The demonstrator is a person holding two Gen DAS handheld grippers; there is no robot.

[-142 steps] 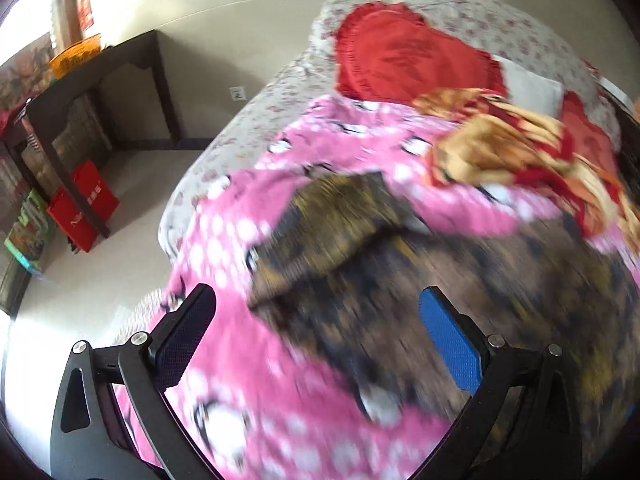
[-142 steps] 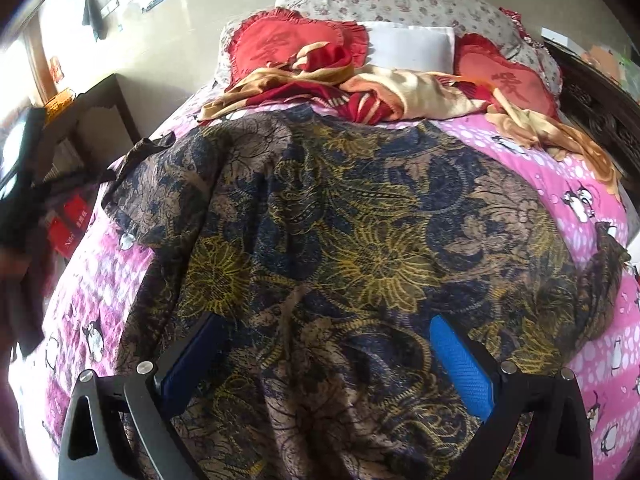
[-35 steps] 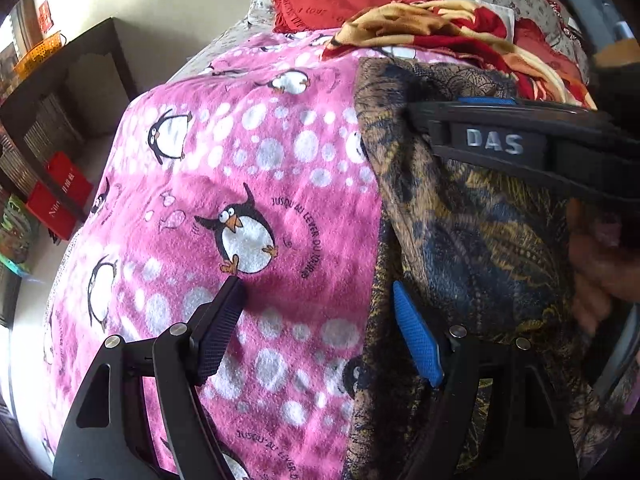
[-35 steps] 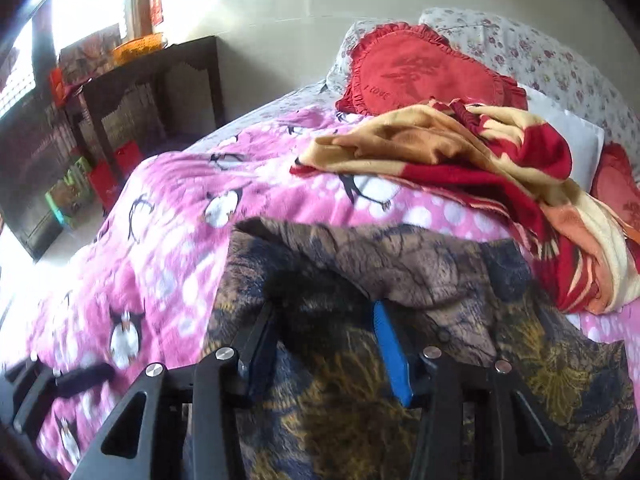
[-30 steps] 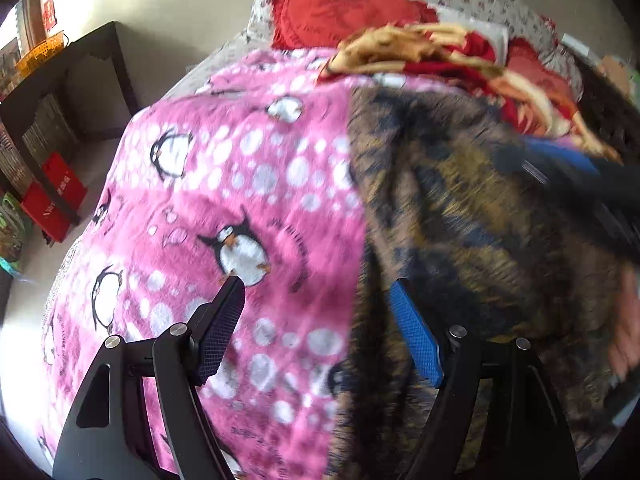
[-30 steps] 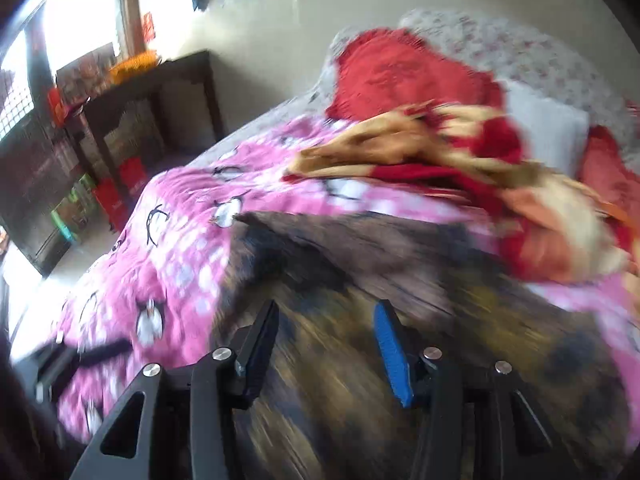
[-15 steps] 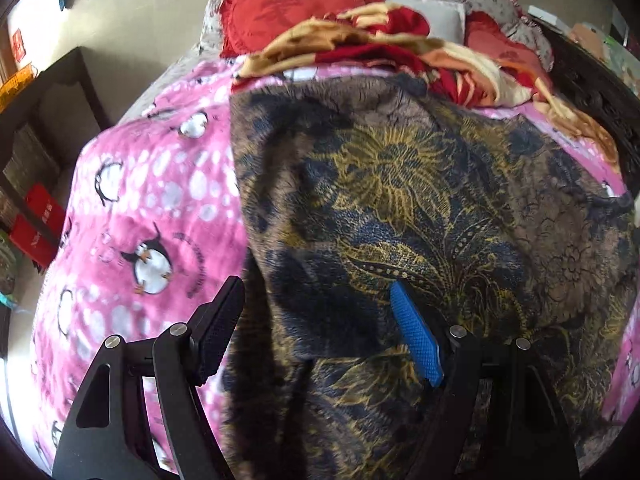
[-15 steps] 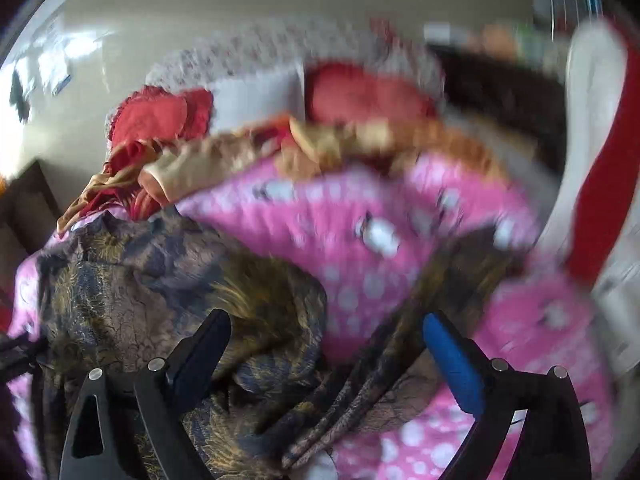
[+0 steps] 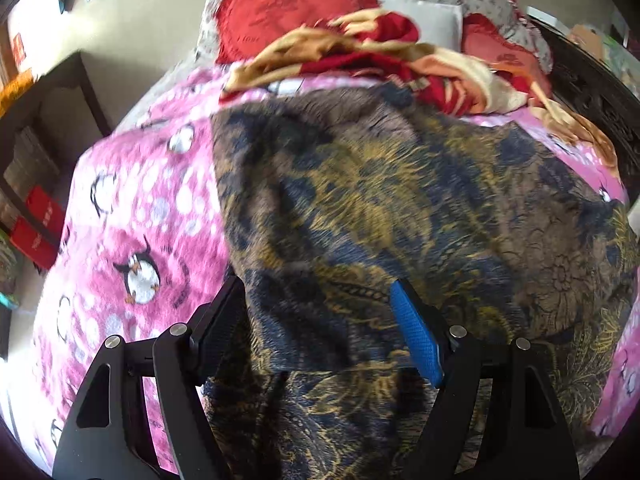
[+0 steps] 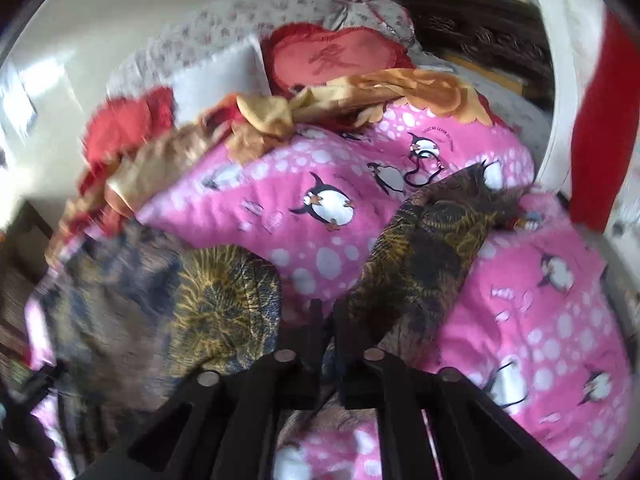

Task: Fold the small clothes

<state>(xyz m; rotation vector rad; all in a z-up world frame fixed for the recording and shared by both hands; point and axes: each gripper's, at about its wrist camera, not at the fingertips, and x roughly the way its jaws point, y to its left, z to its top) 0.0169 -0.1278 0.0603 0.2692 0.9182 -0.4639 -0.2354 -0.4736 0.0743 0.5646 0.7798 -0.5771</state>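
A dark blue and gold patterned garment (image 9: 400, 200) lies spread on the pink penguin blanket (image 9: 152, 200), its left side folded over onto itself. My left gripper (image 9: 316, 286) hovers open over the near folded edge, with cloth lying under and between its fingers but not pinched. In the right wrist view the garment (image 10: 224, 300) bunches at the left and its sleeve (image 10: 432, 240) runs down into my right gripper (image 10: 326, 316). The right jaws are closing and stand nearly together, with the sleeve's cloth between them.
A crumpled red and yellow blanket (image 9: 380, 52) and red heart pillows (image 9: 280, 12) lie at the head of the bed. A dark desk (image 9: 60, 80) and red boxes (image 9: 40, 220) stand off the left side. A dark carved headboard (image 9: 592, 80) borders the right.
The right gripper swung from the garment's left part across to its right sleeve, opened wide, then closed on it. The left gripper shifted right, from the blanket onto the garment.
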